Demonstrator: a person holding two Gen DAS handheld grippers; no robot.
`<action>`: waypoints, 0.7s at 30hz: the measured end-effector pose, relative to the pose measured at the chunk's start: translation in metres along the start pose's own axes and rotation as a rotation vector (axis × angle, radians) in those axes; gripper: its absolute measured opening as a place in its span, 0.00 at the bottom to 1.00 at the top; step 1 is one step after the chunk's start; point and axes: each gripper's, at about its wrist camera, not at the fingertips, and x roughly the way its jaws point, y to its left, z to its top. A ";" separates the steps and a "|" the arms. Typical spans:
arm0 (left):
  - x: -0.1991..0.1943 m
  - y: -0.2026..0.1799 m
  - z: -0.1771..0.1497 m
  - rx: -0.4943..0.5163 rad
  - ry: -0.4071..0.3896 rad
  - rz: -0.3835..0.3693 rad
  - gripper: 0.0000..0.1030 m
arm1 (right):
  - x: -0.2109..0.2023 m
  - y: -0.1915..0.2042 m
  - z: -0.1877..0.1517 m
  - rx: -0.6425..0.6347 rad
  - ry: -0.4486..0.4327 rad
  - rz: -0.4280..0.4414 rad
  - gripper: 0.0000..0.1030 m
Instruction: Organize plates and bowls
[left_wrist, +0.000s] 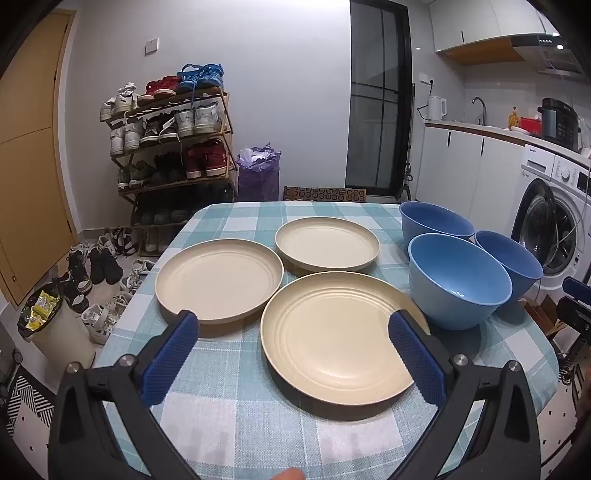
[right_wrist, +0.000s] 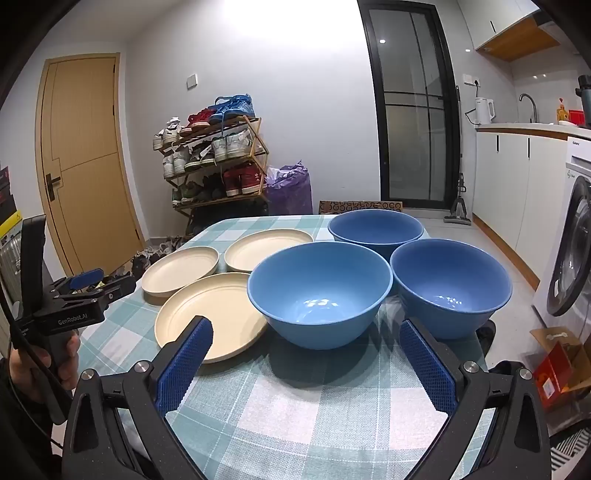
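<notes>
Three cream plates lie flat on the checked tablecloth (left_wrist: 229, 369): a near plate (left_wrist: 332, 343), a left plate (left_wrist: 218, 280) and a far plate (left_wrist: 327, 249). Three blue bowls stand upright to their right: a near bowl (right_wrist: 319, 295), a right bowl (right_wrist: 450, 284) and a far bowl (right_wrist: 375, 227). My left gripper (left_wrist: 293, 321) is open above the near plate's front, nothing between its fingers. My right gripper (right_wrist: 306, 328) is open just short of the near bowl, empty. The left gripper also shows at the left edge of the right wrist view, held by a hand (right_wrist: 40, 365).
A shoe rack (left_wrist: 170, 147) and loose shoes stand beyond the table's left side, with a bin (left_wrist: 55, 325) near the left edge. A washing machine (left_wrist: 554, 229) and kitchen counter (right_wrist: 532, 127) are to the right. A cardboard box (right_wrist: 561, 365) sits on the floor at right.
</notes>
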 end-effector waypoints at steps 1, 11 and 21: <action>0.000 0.000 0.000 -0.004 0.005 0.001 1.00 | 0.000 0.000 0.000 -0.002 0.000 -0.002 1.00; -0.001 0.002 0.000 0.000 0.000 0.002 1.00 | 0.000 -0.001 0.000 -0.001 -0.004 -0.004 1.00; -0.001 0.000 0.000 0.006 -0.003 0.007 1.00 | -0.003 -0.001 0.002 -0.002 -0.007 -0.005 1.00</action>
